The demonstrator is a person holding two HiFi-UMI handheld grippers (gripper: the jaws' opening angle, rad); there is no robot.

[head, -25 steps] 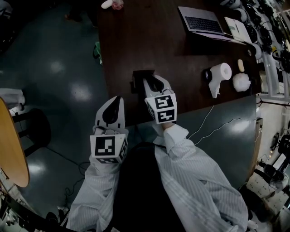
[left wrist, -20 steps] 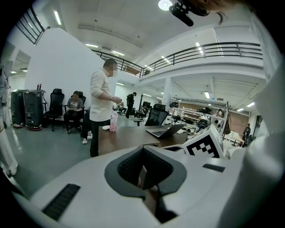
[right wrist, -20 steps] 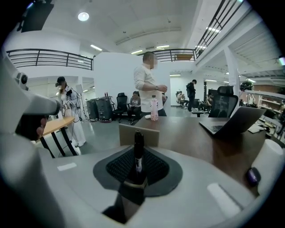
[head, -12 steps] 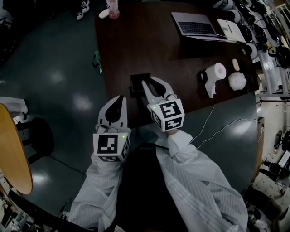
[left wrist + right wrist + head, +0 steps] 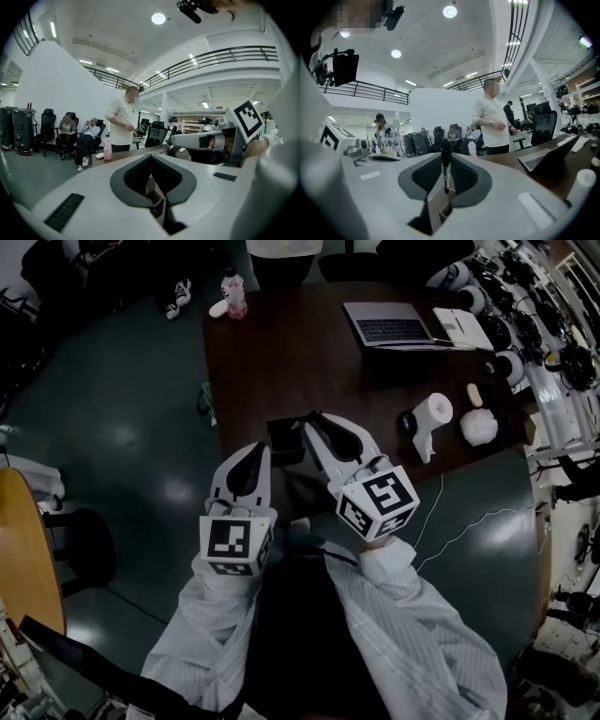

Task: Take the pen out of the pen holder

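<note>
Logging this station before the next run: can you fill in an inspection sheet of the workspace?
Surface: dark wooden table.
Job's things: pen upright in the right gripper; black pen holder on the table's near edge.
Clutter: laptop, notebook, white roll, bottle.
Grippers: right gripper shut on the pen; left gripper shut, nothing between its fingers.
Cables: white cable on the floor.
Surroundings: teal floor; person standing by the table's far end.

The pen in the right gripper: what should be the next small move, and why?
Probably carry the pen sideways, away from the pen holder, toward bare table. The right gripper grips it upright, its lower end seems free, and the holder stands just beside the jaws.
</note>
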